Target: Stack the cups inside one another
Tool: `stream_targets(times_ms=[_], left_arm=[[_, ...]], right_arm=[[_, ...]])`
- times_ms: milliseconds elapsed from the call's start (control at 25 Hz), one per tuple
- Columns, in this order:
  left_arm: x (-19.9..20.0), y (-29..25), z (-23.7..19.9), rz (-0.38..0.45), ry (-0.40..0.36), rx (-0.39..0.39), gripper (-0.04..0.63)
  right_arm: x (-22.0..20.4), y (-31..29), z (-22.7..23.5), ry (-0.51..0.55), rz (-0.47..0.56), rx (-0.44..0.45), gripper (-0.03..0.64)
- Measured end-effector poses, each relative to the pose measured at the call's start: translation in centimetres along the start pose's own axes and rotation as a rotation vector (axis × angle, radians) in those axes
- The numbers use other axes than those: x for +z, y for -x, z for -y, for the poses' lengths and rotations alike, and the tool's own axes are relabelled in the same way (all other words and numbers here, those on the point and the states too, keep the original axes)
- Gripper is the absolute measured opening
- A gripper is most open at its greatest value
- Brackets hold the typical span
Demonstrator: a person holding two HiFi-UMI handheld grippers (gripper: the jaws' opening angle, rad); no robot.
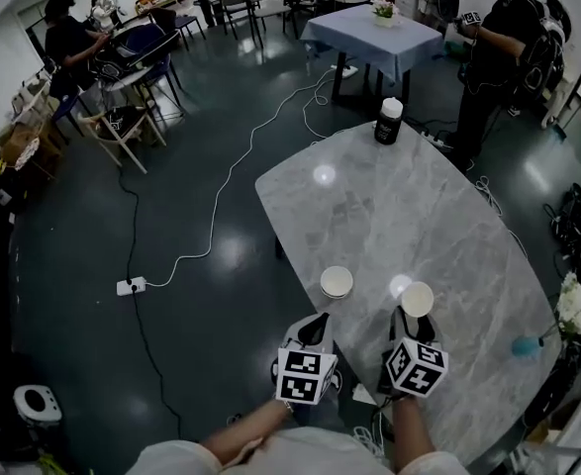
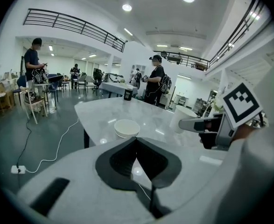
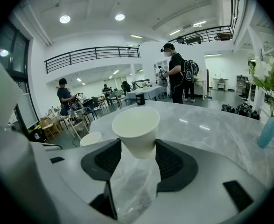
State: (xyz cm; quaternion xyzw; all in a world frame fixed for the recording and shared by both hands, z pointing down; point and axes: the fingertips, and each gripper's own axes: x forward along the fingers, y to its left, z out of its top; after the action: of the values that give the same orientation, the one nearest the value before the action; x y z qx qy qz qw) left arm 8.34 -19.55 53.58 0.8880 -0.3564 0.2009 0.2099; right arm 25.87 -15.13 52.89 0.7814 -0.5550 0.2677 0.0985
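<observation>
Right claw (image 3: 136, 147) grips tapered paper cup (image 3: 136, 124).

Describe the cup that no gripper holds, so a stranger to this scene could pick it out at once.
Find the grey marble table, then its near edge, where both grippers are. The cup stands on the tabletop just ahead of the left gripper. Its white twin to the right is clamped in the right gripper; this one stands free.

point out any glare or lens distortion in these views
Head view: ceiling lights glare as bright spots on the grey table. Left gripper view: strong fisheye, the balcony railing bows, black ring round the frame. Right gripper view: same fisheye; the held cup is sharp, glare streaks on the table.
</observation>
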Motion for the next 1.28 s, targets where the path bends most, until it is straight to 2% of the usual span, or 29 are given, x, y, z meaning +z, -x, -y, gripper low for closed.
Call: stream_targets(times_ms=[320,520,1280], left_arm=[[1.2,2.5,-3.5,0.058,0.022,0.078,-0.005],[1.6,3.9,-5.2,0.068,0.046,0.116,-0.005],[1.9,6.1,-9.7,0.122,0.138,0.244,-0.005]], right_arm=[[1.3,-0.6,-5.3,0.066,0.011,0.100,0.212],[1.8,-1.1,-7.9,0.095,0.017,0.149,0.212],[2.7,-3.1,-14.6,0.178,0.002,0.298,0.212]])
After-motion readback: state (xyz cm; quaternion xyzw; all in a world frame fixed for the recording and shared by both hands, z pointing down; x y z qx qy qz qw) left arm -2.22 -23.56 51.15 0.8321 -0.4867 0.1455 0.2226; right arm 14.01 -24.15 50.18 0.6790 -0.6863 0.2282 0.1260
